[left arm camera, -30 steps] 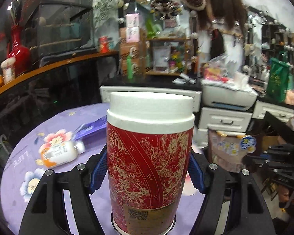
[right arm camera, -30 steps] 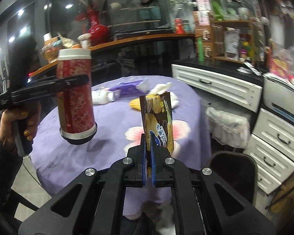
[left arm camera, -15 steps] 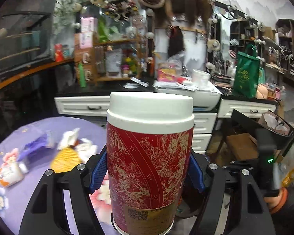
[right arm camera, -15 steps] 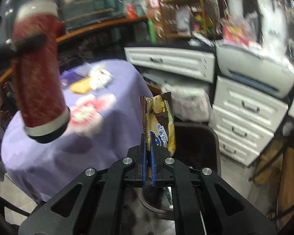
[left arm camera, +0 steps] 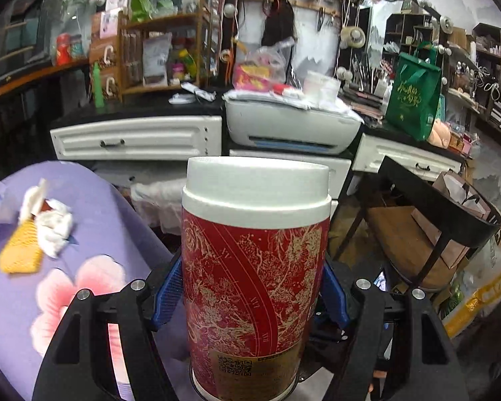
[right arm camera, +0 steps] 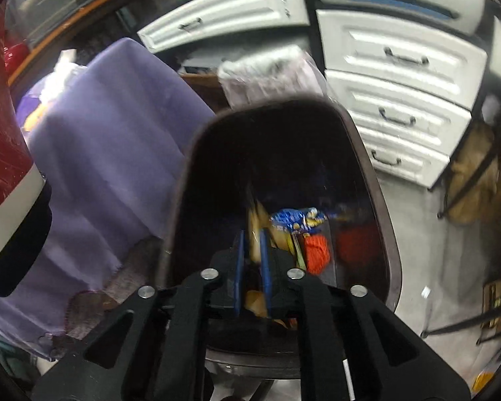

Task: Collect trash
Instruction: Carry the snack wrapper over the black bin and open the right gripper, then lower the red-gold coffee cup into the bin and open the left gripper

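My left gripper (left arm camera: 250,287) is shut on a red and gold canister (left arm camera: 255,277) with a white lid, held upright in the air beside the purple table. The canister also shows at the left edge of the right wrist view (right arm camera: 3,153). My right gripper (right arm camera: 252,244) points down into a dark trash bin (right arm camera: 389,234). Its jaws stand slightly apart, with the yellow snack wrapper (right arm camera: 255,230) blurred between and just beyond them; I cannot tell if it is still gripped. Other wrappers (right arm camera: 300,230) lie in the bin.
The purple flowered tablecloth (left arm camera: 23,300) carries a yellow net (left arm camera: 20,250) and crumpled white tissue (left arm camera: 53,224). White drawers (right arm camera: 400,77) and a printer (left arm camera: 290,123) stand behind the bin. A black stool (left arm camera: 444,214) with paper bags stands to the right.
My right gripper swung from the table down over the bin, and its jaws parted a little around the wrapper. My left gripper turned right with the canister, away from the table.
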The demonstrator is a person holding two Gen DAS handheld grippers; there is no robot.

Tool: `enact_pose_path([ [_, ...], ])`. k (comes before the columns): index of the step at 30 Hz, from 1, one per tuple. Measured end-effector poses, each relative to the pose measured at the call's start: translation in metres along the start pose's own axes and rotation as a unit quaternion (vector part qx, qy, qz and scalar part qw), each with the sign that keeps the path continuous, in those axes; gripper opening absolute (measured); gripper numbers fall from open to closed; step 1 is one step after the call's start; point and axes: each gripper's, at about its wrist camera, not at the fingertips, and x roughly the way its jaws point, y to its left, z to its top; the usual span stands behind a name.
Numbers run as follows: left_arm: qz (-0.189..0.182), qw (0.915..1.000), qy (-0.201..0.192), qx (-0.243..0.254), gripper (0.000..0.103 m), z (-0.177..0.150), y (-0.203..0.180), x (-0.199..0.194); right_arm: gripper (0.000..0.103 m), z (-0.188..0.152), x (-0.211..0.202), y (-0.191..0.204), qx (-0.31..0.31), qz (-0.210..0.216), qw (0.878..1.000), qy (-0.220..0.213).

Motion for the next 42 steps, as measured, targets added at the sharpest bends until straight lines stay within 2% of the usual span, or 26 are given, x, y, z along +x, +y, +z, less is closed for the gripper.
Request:
enact_pose_path([
  [1,0.003,1.0,0.005,0.004,0.07,-0.003,-0.003,0.008,0.027,-0.003,0.0,-0.003,0.004,-0.002,1.0,-0.002],
  [5,0.005,0.9996,0.026,0.001,0.07,-0.012,-0.008,0.032,0.043,-0.007,-0.016,-0.019,0.025,-0.009,0.999,-0.029],
  [10,0.005,0.9987,0.05,-0.009,0.07,-0.023,-0.014,0.061,0.052,-0.014,-0.05,-0.045,0.044,-0.033,0.996,-0.068],
  [18,0.003,0.9955,0.094,-0.011,0.07,-0.045,-0.033,0.11,0.055,-0.03,-0.096,-0.075,0.061,-0.07,0.99,-0.11],
  [25,0.002,0.9914,0.131,-0.001,0.07,-0.062,-0.048,0.143,0.056,-0.036,-0.121,-0.093,0.081,-0.082,0.984,-0.133],
  [28,0.014,0.9854,0.17,0.004,0.071,-0.072,-0.05,0.158,0.056,-0.035,-0.127,-0.098,0.09,-0.079,0.983,-0.14],
  [31,0.019,0.9824,0.186,0.005,0.078,-0.078,-0.05,0.162,0.056,-0.034,-0.131,-0.097,0.089,-0.081,0.982,-0.147],
  [32,0.021,0.9818,0.188,0.008,0.081,-0.08,-0.05,0.163,0.056,-0.033,-0.131,-0.095,0.088,-0.079,0.982,-0.147],
  [35,0.024,0.9816,0.189,0.012,0.081,-0.083,-0.048,0.158,0.056,-0.03,-0.134,-0.09,0.087,-0.077,0.981,-0.154],
  [42,0.024,0.987,0.158,0.016,0.083,-0.077,-0.043,0.126,0.056,-0.021,-0.139,-0.079,0.077,-0.078,0.981,-0.159],
])
